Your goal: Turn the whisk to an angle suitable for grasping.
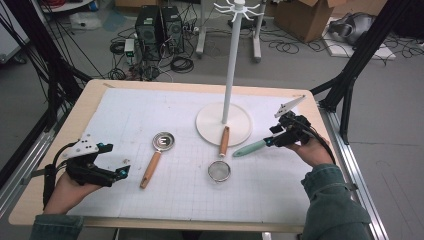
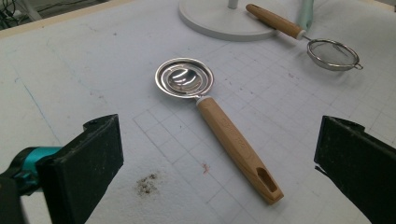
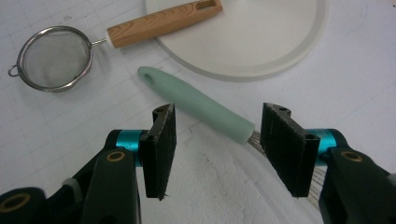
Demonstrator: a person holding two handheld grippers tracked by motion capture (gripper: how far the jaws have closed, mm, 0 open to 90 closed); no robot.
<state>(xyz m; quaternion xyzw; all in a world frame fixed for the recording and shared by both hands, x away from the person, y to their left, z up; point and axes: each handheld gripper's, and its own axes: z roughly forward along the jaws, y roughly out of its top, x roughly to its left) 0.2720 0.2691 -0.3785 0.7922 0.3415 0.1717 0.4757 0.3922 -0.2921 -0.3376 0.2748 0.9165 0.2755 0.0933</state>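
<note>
Covering wooden table (image 1: 60, 145): white gridded mat (image 1: 150, 200); cables on floor (image 1: 180, 64).

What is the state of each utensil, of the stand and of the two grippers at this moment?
Green-handled utensil: lying on the table, its handle's end between the right jaws, pads not pressing.
Strainer: lying flat, wooden handle resting on the stand base.
Round steel scoop: lying flat, untouched.
Stand: upright, hooks bare.
Left gripper: jaws wide open, holding nothing.
Right gripper: jaws part open around the utensil.
</note>
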